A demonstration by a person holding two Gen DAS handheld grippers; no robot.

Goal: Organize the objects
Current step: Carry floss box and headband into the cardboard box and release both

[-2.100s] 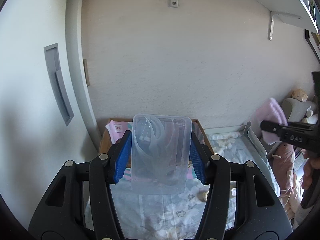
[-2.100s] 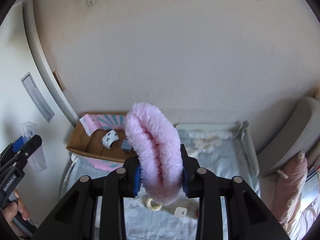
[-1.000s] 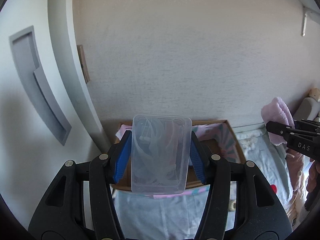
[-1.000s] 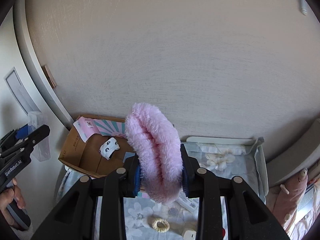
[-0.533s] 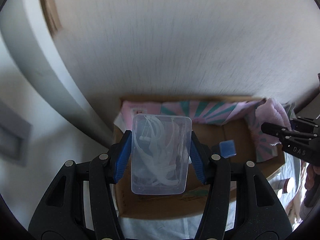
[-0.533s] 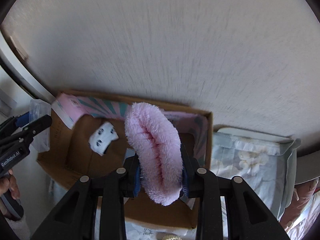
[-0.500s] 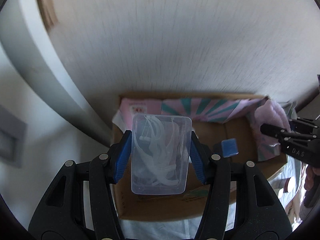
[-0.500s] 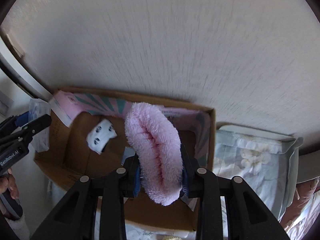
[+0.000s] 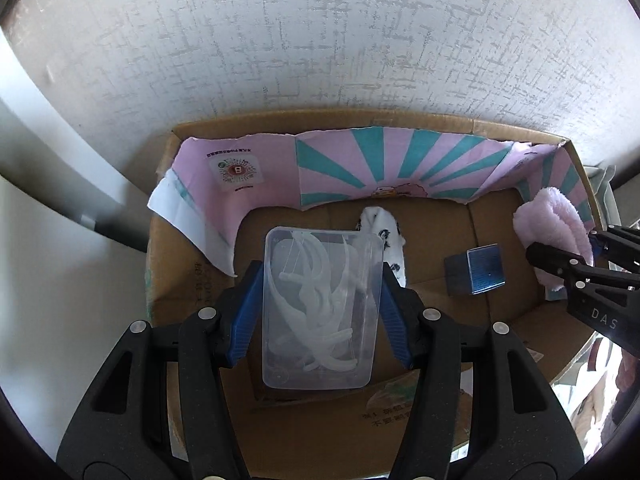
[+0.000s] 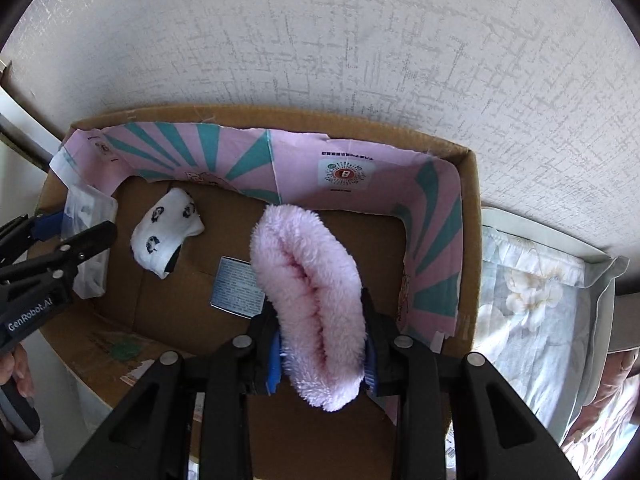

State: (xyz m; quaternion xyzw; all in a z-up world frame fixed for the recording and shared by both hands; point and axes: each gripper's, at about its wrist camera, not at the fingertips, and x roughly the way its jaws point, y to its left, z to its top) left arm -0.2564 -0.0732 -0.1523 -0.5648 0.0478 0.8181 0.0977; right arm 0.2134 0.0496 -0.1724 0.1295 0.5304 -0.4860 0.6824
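Moved: both grippers now down over cardboard box point(image 9: 192, 280)
Box: panda sock point(image 10: 164, 236), blue packet point(image 9: 480, 274)
Left gripper point(image 9: 320, 304): clamped on clear case point(image 9: 320, 312) of white floss picks
Right gripper point(image 10: 322, 356): squeezed on pink fuzzy sock point(image 10: 312, 292)

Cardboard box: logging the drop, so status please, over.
Left gripper shut on clear case; right gripper shut on pink fluffy sock. Both above cardboard box. Inside: patterned sock, blue box.

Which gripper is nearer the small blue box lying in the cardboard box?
Right. The right gripper, holding the fluffy pink sock, hangs just beside the small blue box; the left gripper, clamping the clear plastic case, sits farther across.
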